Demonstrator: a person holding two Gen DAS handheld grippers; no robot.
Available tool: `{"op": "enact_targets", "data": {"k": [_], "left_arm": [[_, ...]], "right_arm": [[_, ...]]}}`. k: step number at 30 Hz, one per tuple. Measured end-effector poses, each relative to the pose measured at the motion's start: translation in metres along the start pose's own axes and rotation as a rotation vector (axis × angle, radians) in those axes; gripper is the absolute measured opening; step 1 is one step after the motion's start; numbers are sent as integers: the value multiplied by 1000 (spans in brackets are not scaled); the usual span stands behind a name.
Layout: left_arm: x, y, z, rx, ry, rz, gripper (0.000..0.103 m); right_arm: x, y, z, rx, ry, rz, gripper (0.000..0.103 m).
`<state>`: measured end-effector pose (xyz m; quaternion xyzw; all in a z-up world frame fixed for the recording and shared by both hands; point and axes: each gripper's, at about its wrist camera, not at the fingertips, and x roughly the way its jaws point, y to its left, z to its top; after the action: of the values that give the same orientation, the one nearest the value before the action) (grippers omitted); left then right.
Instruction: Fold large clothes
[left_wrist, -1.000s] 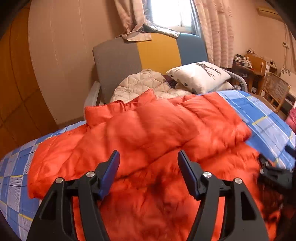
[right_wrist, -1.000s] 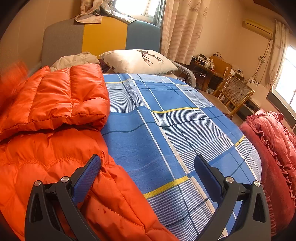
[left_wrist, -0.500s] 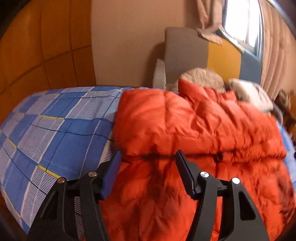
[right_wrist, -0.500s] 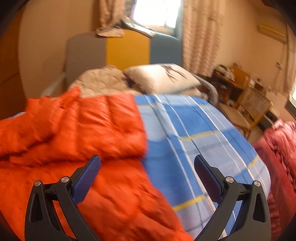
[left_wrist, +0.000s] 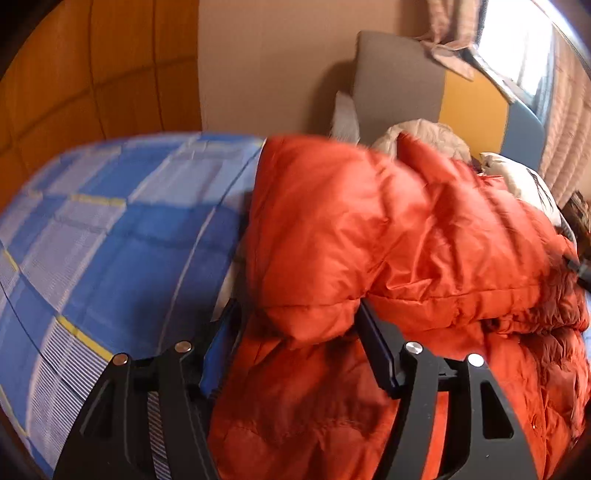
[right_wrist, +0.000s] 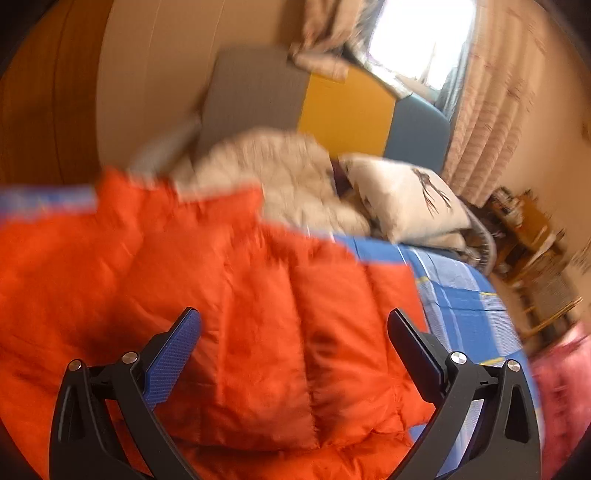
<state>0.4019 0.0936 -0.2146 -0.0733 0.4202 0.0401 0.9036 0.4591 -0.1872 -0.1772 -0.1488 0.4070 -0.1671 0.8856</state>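
Orange puffer jacket (left_wrist: 388, 236) sprawls across the bed (left_wrist: 122, 236), and it's the biggest thing going, quilted panels bunched and doubled over on themselves, one puffy fold lying on top of the layer below. It sits on the blue checked bedspread with its yellow lines, bare cover showing to the left in the left wrist view and off to the right in the right wrist view, where the jacket (right_wrist: 258, 314) fills most of the lower frame, all of it smeared by blur. Behind the bed stands the headboard (left_wrist: 443, 96) in grey, yellow and blue blocks, with a pale quilted garment (right_wrist: 291, 177) heaped against it and a white pillow (right_wrist: 406, 199) with a dark print just beside that, near the jacket's far edge. Curtains (right_wrist: 491, 110) hang by a bright window, and a wooden chair (right_wrist: 546, 291) sits off beyond the bed's right side. Now the tools: left gripper (left_wrist: 295, 328) is down at the jacket's near left edge, its jaws opening, a fat fold of orange fabric bulging between them, and the blue pads look to stand just off the cloth rather than pinching it. Right gripper (right_wrist: 293, 325) hovers above the jacket's folded panel, jaws spread wide, nothing between them, no contact with the fabric that I can make out.
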Motion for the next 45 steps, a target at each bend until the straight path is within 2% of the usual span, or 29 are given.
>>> {"op": "enact_targets", "data": {"k": [2,4,8,10,13,17,20,23,26,30,33,39,45], "left_arm": [[8,9,-3,-40,36,-35,71],[9,15,-7,-52,48,-52,73],[-14,20,-19,-37,18,-58,73],[-33,21,-18,-42,-30,-64,75],[-51,14,0,-26,-123,15,82],[-38,-2,35,15,-151,89,86],[-12,-11,48,64,-122,141,86],[21,-12,49,96,-60,176,89],[39,-9,40,87,-34,131,91],[50,-10,35,88,-19,93,91],[54,-3,36,54,6,58,92],[13,-5,21,116,-19,111,93],[-41,3,-15,125,-30,85,101]], "right_arm": [[16,3,-17,-4,45,-4,100],[17,-9,-28,64,25,38,100],[1,-27,-28,105,-5,62,100],[-12,-36,-22,134,-53,86,100],[-30,-41,-2,182,-117,103,100],[-32,-19,21,154,-145,138,100],[-18,9,31,61,-127,107,100],[6,23,27,17,-56,42,100],[26,21,17,59,-12,75,100],[33,30,5,39,-54,53,100],[33,28,5,43,-50,63,100],[-4,2,2,56,-36,71,100],[-50,-31,-24,56,-66,75,100]]}}
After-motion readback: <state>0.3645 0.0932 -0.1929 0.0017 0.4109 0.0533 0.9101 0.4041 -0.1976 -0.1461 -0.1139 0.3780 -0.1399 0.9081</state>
